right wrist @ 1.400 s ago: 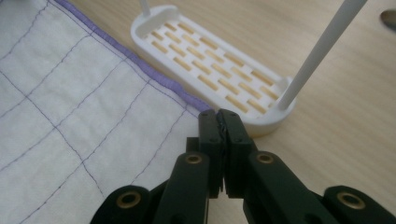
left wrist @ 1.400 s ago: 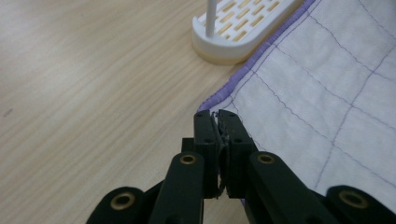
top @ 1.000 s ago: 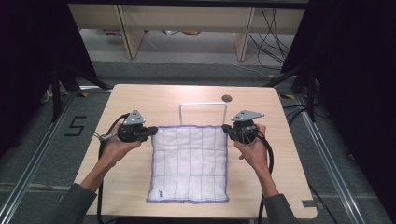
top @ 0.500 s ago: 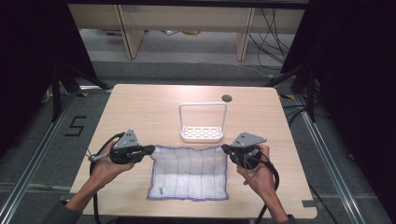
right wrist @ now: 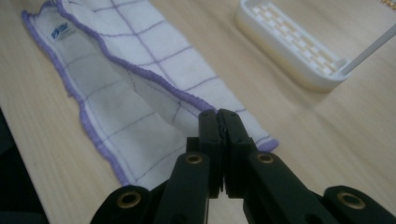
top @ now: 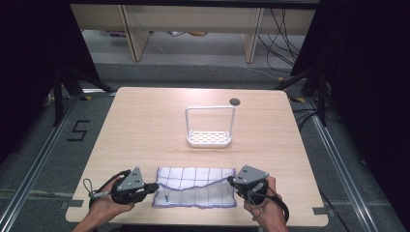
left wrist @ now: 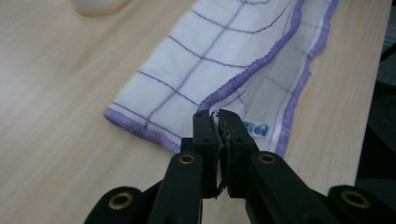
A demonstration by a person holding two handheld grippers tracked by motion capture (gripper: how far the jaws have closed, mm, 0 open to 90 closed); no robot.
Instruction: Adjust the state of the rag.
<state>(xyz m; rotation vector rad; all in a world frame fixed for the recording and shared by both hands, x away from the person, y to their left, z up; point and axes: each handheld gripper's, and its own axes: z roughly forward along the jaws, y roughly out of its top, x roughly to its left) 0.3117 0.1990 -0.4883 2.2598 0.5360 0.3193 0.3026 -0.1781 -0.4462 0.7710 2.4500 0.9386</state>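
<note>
Both jaws of the left gripper (top: 151,186) and right gripper (top: 232,181) stay clamped on the cloth (top: 196,189) corners, now pulled back over the near edge, so the fold looks almost finished.

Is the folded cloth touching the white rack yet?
Apart. In the high view a strip of bare wooden table separates the white purple-checked cloth from the white plastic rack with the wire handle.

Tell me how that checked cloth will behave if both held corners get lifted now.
Probably floppy: the cloth already lies folded over itself, its top edge wavy. It looks thin and light, so it should sag between the left tongs and right tongs. Unlikely to slip; both sets are clamped on its edge.
</note>
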